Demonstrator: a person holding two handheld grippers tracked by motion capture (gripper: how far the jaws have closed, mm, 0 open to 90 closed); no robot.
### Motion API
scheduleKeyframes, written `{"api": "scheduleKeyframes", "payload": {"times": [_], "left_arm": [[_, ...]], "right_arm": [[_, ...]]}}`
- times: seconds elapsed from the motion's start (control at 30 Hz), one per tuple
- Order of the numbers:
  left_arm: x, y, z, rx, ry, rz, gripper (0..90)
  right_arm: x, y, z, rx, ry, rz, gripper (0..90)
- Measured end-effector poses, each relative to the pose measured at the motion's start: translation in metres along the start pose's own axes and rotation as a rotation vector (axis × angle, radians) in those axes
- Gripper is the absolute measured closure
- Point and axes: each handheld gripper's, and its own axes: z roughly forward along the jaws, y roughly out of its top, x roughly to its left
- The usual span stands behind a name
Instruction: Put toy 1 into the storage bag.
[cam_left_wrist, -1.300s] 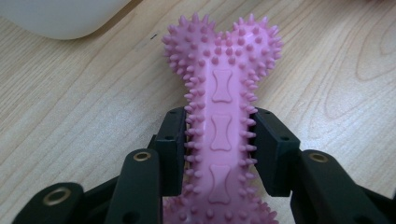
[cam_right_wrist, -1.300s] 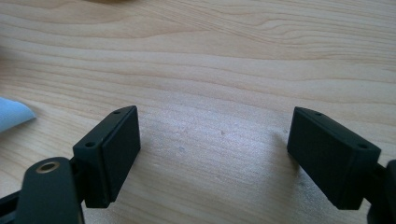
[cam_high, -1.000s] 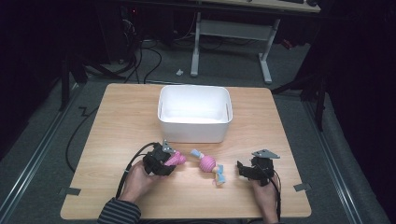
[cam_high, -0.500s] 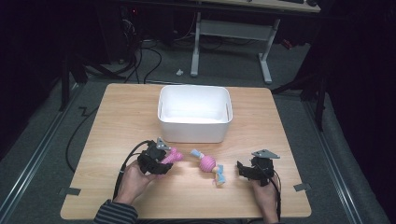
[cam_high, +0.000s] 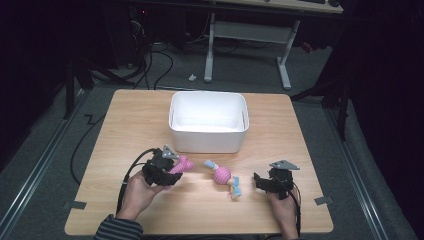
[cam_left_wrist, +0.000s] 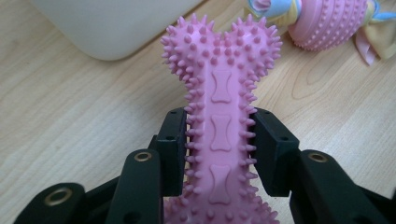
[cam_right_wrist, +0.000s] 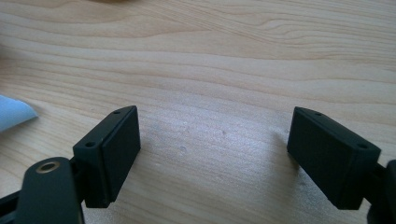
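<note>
A pink spiked bone toy (cam_left_wrist: 220, 116) is clamped at its shaft between the two black jaws of my left gripper (cam_left_wrist: 219, 149); its knobbed head points toward the white bin (cam_left_wrist: 112, 23). In the high view the left gripper (cam_high: 172, 172) holds the pink bone (cam_high: 184, 164) just above the table, in front of the bin (cam_high: 208, 121). A pink spiked ball toy with blue and yellow cloth ends (cam_high: 223, 176) lies on the wood between my hands. My right gripper (cam_high: 261, 183) rests low at the right, jaws wide apart over bare wood (cam_right_wrist: 210, 144).
The wooden table (cam_high: 125, 125) has free room left and right of the bin. A pale blue cloth tip (cam_right_wrist: 14, 114) lies at the left edge of the right gripper view. Cables and a desk frame (cam_high: 250, 35) stand on the floor beyond the table.
My left gripper has lifted the pink bone a little off the table. The right gripper and the ball toy have stayed where they were.
</note>
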Motion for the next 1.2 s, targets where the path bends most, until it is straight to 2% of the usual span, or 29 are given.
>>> {"api": "scheduleKeyframes", "payload": {"times": [0.27, 0.4, 0.57, 0.73, 0.9, 1.03, 1.2], "left_arm": [[0.003, 0.010, -0.020, -0.042, 0.019, 0.001, 58.8], [0.007, 0.016, -0.030, -0.057, 0.009, 0.001, 58.7], [0.007, 0.028, -0.037, -0.046, 0.035, 0.042, 58.7], [0.010, 0.039, -0.047, -0.073, 0.011, 0.048, 58.7], [0.016, 0.054, -0.053, -0.076, 0.005, 0.048, 58.7], [0.018, 0.064, -0.060, -0.108, -0.009, 0.036, 58.7], [0.021, 0.080, -0.070, -0.133, -0.012, 0.052, 58.7]], "right_arm": [[0.000, 0.000, 0.000, 0.000, 0.002, -0.001, 17.1], [0.000, 0.000, 0.000, -0.001, 0.002, -0.003, 17.1], [0.000, 0.000, 0.000, 0.000, 0.002, -0.004, 17.2], [0.000, 0.000, 0.000, 0.001, 0.002, -0.002, 17.1], [0.000, 0.000, 0.000, 0.001, 0.002, 0.000, 17.1], [0.000, 0.000, 0.000, 0.001, 0.002, 0.001, 17.1], [0.000, 0.000, 0.000, 0.000, 0.002, -0.001, 17.1]]}}
